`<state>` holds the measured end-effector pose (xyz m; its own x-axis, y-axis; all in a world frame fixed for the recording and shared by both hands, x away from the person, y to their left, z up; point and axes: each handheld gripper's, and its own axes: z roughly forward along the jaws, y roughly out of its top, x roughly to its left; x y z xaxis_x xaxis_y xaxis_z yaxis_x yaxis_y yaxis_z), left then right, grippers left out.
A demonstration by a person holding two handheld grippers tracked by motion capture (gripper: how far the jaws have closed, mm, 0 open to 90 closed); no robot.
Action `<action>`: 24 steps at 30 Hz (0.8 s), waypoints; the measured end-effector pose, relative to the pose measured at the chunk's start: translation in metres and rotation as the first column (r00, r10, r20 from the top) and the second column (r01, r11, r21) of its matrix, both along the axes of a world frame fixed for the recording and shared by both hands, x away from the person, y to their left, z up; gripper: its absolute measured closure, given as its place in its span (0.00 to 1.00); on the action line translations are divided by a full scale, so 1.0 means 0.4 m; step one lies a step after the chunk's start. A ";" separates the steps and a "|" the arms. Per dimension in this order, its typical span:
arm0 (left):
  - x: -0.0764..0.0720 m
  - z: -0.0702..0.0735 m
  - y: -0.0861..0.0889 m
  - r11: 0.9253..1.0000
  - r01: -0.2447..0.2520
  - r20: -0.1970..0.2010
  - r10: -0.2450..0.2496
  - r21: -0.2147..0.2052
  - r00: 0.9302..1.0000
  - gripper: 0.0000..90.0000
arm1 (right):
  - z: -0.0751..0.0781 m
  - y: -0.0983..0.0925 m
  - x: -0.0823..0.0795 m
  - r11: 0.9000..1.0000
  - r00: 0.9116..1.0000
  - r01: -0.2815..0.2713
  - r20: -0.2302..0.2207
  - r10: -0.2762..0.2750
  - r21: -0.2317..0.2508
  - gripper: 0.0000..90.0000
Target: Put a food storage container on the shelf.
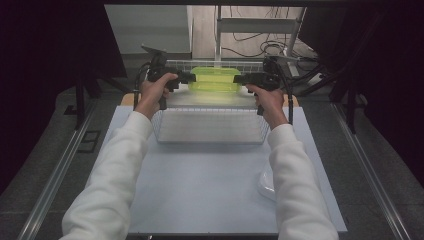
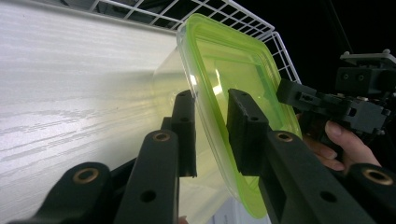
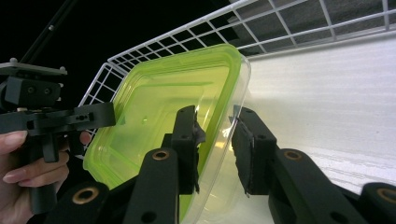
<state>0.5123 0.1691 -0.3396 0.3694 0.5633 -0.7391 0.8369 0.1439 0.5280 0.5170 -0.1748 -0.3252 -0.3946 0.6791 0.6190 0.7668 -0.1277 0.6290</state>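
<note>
1. Left gripper view: the left gripper (image 2: pixel 210 135) straddles the green-lidded container's (image 2: pixel 233 70) rim at centre frame, jaws apparently released, gap visible.
2. Right gripper view: the right gripper (image 3: pixel 217 149) likewise, pads just off the rim.
3. High view: the container sits in the wire basket (image 1: pixel 210 137), upper centre.

Pale blue table (image 1: pixel 210 200) with a white wire basket (image 1: pixel 210 131) and a white object (image 1: pixel 266 186) at its right edge.

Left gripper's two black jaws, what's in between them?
The rim of the green container stands between the left gripper jaws, with small gaps showing on both sides in the left gripper view. It sits in the white wire basket.
</note>
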 end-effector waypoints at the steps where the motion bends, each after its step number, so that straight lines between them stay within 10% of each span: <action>1: -0.001 0.001 -0.003 1.000 -0.006 0.008 0.006 0.019 1.000 0.78 | 0.000 0.002 -0.001 1.000 1.000 0.005 0.003 -0.005 -0.007 0.75; 6: -0.015 0.007 -0.018 0.995 -0.048 0.083 0.040 0.090 0.996 0.48 | 0.012 0.017 -0.023 0.998 0.994 0.058 0.094 -0.054 -0.034 0.54; 14: -0.070 0.055 -0.019 0.986 -0.072 0.238 0.035 0.150 0.971 0.35 | 0.043 0.008 -0.068 0.989 0.972 0.120 0.211 -0.101 -0.083 0.42; 24: -0.171 0.074 0.002 0.972 -0.014 0.308 -0.060 0.235 0.950 0.31 | 0.073 -0.045 -0.155 0.983 0.963 0.015 0.267 0.035 -0.181 0.38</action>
<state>0.4440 0.1698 -0.3098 0.5740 0.6933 -0.4357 0.6275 -0.0304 0.7781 0.4551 -0.1927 -0.2961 -0.5366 0.7644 0.3574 0.5675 0.0135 0.8232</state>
